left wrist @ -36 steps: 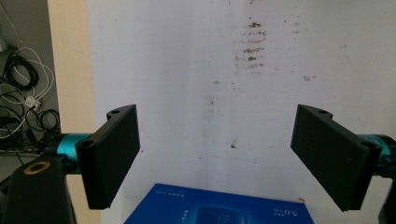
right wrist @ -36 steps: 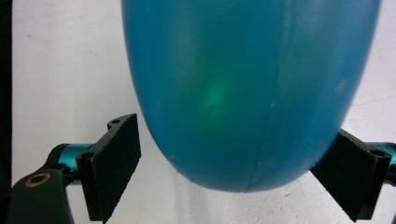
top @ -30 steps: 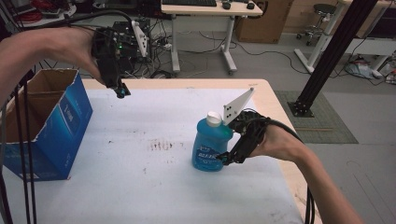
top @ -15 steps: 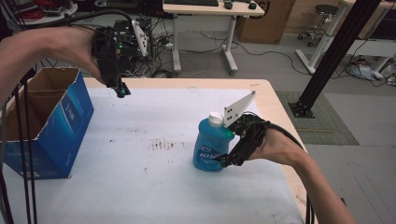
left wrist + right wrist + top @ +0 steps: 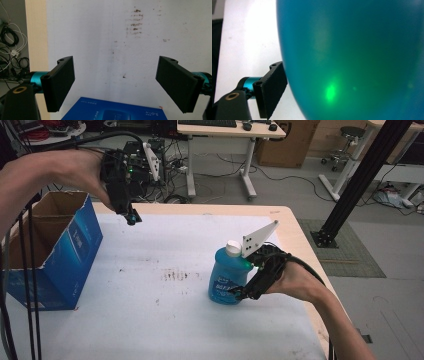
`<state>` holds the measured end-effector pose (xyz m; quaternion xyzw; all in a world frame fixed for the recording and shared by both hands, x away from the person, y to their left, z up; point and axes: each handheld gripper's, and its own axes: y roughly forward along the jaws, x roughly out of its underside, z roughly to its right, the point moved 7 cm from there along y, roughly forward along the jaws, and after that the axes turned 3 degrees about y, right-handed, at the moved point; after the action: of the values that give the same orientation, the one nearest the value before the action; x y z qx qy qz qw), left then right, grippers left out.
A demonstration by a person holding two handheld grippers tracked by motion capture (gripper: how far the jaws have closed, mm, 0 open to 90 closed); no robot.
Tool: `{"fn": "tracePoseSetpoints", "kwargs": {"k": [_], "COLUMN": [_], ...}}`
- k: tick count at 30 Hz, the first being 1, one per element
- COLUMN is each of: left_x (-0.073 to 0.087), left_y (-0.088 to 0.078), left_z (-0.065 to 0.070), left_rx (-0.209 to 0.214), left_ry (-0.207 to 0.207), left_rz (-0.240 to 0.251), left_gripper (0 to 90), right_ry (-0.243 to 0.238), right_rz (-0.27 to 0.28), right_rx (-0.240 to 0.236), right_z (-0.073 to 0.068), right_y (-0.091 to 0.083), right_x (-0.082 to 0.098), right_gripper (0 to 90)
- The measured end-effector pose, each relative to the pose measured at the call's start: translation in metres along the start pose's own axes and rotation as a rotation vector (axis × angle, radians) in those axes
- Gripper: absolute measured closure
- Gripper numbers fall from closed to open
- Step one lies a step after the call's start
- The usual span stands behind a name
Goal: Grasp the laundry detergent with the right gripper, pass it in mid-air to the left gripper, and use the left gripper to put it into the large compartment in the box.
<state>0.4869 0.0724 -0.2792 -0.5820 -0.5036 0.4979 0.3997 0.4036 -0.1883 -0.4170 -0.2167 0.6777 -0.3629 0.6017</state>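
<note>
A blue plastic bottle [image 5: 226, 281] with a white cap stands on the white table mat [image 5: 165, 320], right of centre. My right gripper [image 5: 241, 293] comes from the right and is shut on the bottle's lower body. In the right gripper view the bottle [image 5: 352, 55] presses against one black finger [image 5: 272, 92]; the other finger is hidden behind it. My left gripper [image 5: 131, 218] hangs open above the mat's far left part, beside the box. Nothing sits between its jaws in the left gripper view [image 5: 116, 75].
An open blue cardboard box [image 5: 65, 250] stands at the table's left edge, and its top edge [image 5: 112, 111] shows below the left jaws. The wooden table edge [image 5: 295, 235] runs close behind the bottle. Desks, cables and a black post stand beyond the table.
The right gripper and the bottle have shifted slightly toward the near side. The left gripper has hardly moved.
</note>
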Motion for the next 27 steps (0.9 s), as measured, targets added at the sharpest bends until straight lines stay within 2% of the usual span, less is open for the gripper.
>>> {"fn": "tracePoseSetpoints", "kwargs": {"k": [8, 10, 14, 15, 23, 25, 27], "left_x": [0.0003, 0.0000, 0.0000, 0.0000, 0.0004, 0.0007, 0.0006], "left_y": [-0.0007, -0.0012, -0.0013, -0.0013, -0.0002, 0.0000, 0.0000], "left_z": [-0.0005, -0.0005, -0.0005, -0.0005, -0.0010, -0.0007, -0.0006], "left_rx": [-0.004, -0.004, -0.006, -0.005, -0.008, -0.008, -0.008], "left_ry": [-0.002, 0.001, 0.001, 0.001, 0.000, -0.002, -0.003], "left_rz": [0.005, 0.004, 0.005, 0.006, 0.006, 0.004, 0.005], "left_gripper": [15.7, 15.7, 15.7, 15.7, 15.7, 15.7, 15.7], "right_ry": [0.002, 0.002, 0.004, 0.003, 0.002, 0.003, 0.001], "right_rz": [0.021, 0.032, 0.036, 0.038, 0.054, 0.055, 0.059], "right_rx": [-0.001, -0.013, -0.011, -0.015, -0.023, -0.023, -0.029], "right_z": [-0.0002, -0.0009, -0.0005, -0.0006, -0.0010, -0.0009, -0.0012], "right_y": [0.0004, 0.0003, 0.0007, 0.0013, 0.0020, 0.0017, 0.0014], "right_x": [-0.0014, -0.0019, -0.0017, -0.0018, -0.0029, -0.0028, -0.0029], "right_gripper": [12.7, 16.4, 16.6, 20.0, 20.6, 24.9, 25.2]}}
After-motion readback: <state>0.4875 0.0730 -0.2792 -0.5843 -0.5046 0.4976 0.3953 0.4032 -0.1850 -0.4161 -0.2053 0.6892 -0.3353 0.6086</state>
